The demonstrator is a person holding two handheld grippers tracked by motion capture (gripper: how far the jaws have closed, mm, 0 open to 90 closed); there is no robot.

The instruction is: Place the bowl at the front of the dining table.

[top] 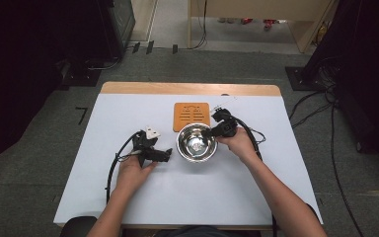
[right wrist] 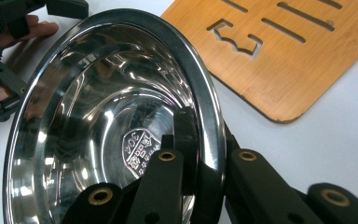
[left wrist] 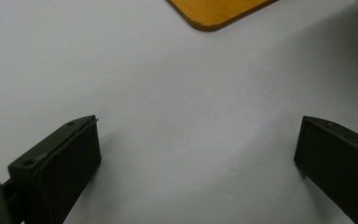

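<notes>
White table [top: 128,197] is carrying everything, with the wooden trivet [top: 191,116] lying flat toward the far side at centre and the steel bowl [top: 196,143] sitting just near of it, mouth facing up and tipping a little in the right gripper view. Being round, the bowl is showing no real long axis, only its opening pointing upward. The right gripper [top: 212,132] is pinching the bowl's right rim, one jaw inside the wall and one outside, pressed together on the metal. The left gripper [top: 164,155] is resting on the table to the left of the bowl, near it but apart, jaws spread wide with bare tabletop between them. Step in hand looks like gripping the bowl for a lift or shift, probably onto the trivet. The next move is likely calling for a steady lift without the thin rim slipping, then carrying it far-ward and setting it level on the board.
</notes>
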